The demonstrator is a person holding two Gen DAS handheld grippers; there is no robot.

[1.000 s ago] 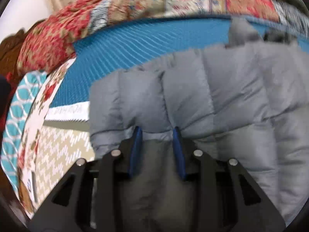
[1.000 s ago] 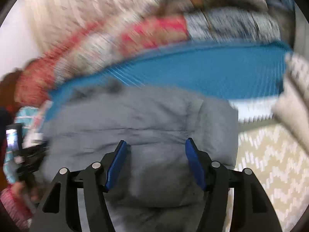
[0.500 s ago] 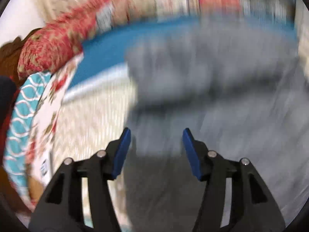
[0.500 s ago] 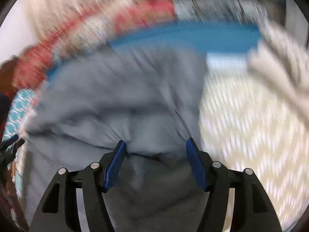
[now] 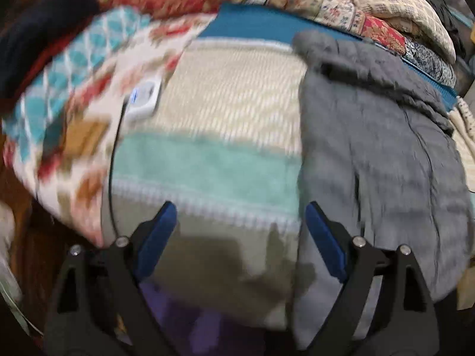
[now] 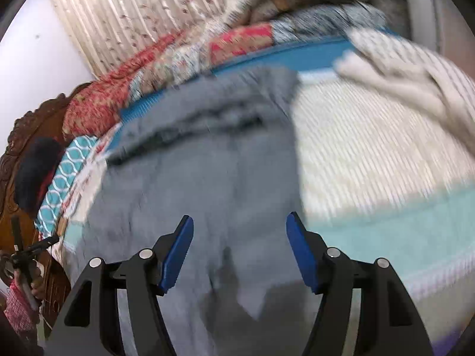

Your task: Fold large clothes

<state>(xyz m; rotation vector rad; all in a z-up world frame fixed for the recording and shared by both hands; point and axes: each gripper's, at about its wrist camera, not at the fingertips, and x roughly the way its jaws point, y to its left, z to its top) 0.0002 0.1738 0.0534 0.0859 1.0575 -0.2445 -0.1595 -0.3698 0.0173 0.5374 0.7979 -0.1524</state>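
Note:
A grey puffer jacket [image 5: 380,154] lies folded lengthwise on the bed, its hood end toward the far side. It fills the right half of the left wrist view and the middle of the right wrist view [image 6: 207,178]. My left gripper [image 5: 237,228] is open and empty, above the bedspread just left of the jacket's edge. My right gripper [image 6: 239,246] is open and empty, above the jacket's near end.
The bed has a cream, mint and blue striped cover [image 5: 213,136]. A patchwork quilt [image 5: 341,9] is piled along the far side. A small white device [image 5: 142,98] with a cable lies at left. A cream knitted cloth [image 6: 409,74] lies at the right. A carved wooden headboard [image 6: 26,136] stands at the left.
My left gripper has let go of the jacket, opened wide and drawn back to the left. My right gripper stayed open and pulled back toward the jacket's near end. The jacket now lies flat.

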